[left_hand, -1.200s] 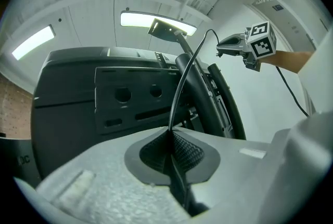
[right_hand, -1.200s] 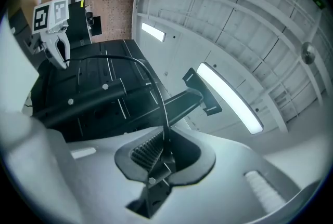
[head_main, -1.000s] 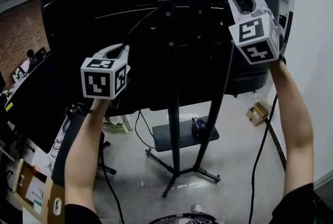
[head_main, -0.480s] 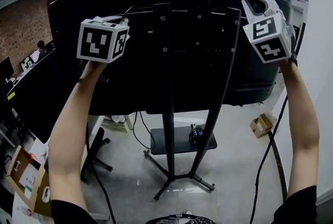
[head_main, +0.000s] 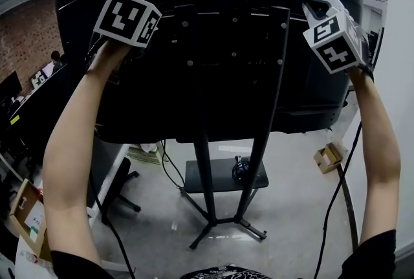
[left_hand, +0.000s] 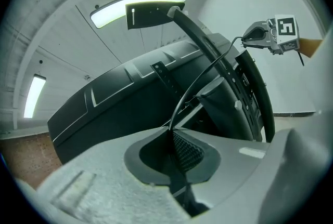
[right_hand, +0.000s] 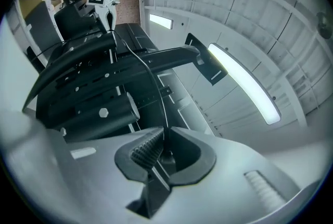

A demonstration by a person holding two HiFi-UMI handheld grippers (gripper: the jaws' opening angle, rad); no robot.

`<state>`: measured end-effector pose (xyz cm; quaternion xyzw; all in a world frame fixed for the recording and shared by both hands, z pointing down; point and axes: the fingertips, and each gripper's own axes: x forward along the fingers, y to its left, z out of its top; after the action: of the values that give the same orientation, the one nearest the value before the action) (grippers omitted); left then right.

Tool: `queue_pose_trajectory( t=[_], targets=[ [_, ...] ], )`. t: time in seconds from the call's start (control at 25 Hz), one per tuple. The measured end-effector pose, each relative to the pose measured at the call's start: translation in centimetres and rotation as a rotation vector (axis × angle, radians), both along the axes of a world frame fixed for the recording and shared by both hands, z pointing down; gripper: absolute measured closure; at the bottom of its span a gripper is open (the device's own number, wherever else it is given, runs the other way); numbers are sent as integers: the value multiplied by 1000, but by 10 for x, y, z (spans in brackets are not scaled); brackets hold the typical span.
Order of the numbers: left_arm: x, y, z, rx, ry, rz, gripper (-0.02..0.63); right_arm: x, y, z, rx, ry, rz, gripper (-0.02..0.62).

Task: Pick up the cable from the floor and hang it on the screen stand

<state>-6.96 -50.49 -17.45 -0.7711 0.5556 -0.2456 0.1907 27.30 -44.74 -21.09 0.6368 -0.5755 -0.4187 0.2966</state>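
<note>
Arms are up high in the head view: the left hand-held gripper (head_main: 127, 17) and the right hand-held gripper (head_main: 323, 15) sit at opposite upper corners of the screen stand (head_main: 206, 167), against the dark back of the screen (head_main: 194, 90). That wide spread looks meant to carry the line over the top bracket (head_main: 265, 9). The cable (head_main: 332, 197) trails down beside the right forearm toward the floor, and the stretch between the two tools is lost against the black panel here. Over to the left gripper view: jaws pressed together, pinching the thin cable right at the ribbed pad, and it arcs up and away across the bracket toward the other tool. Right gripper view now, same story: jaws clamped on the cable, which runs off over the bracket to the left one, with a ceiling light (right_hand: 244, 82) beyond. By my read the hanging is close but not done, and I cannot tell whether the span rests on the bracket. Two firm pinches make sense, since freeing either end early would likely let the line slip off.
</note>
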Motion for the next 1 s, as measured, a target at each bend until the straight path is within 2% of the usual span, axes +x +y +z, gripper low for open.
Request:
queue_pose_trajectory(
  t=[0.24,0.48,0.64,0.72,0.84,0.92,1.0],
  targets=[
    [5,-5,1,-133,-88,-80,598,11,-20,4,-54,-13,4,552],
    [4,-8,4,-277,-163,-195,598,15,-33,16,-198,-6,26,551],
    [4,-7,10,-354,-216,-268,597,21,-33,5,-240,10,80,551],
    [1,-4,16,-408,-239,-300,598,22,-36,9,-308,-4,90,551],
    [2,-4,29,-472,-223,-334,598,28,-35,19,-395,-41,112,551],
    [3,-2,33,-488,-191,-347,599,23,-37,24,-419,-59,81,551],
    [2,2,33,-498,-192,-355,598,20,-38,26,-423,-64,63,551]
  ],
)
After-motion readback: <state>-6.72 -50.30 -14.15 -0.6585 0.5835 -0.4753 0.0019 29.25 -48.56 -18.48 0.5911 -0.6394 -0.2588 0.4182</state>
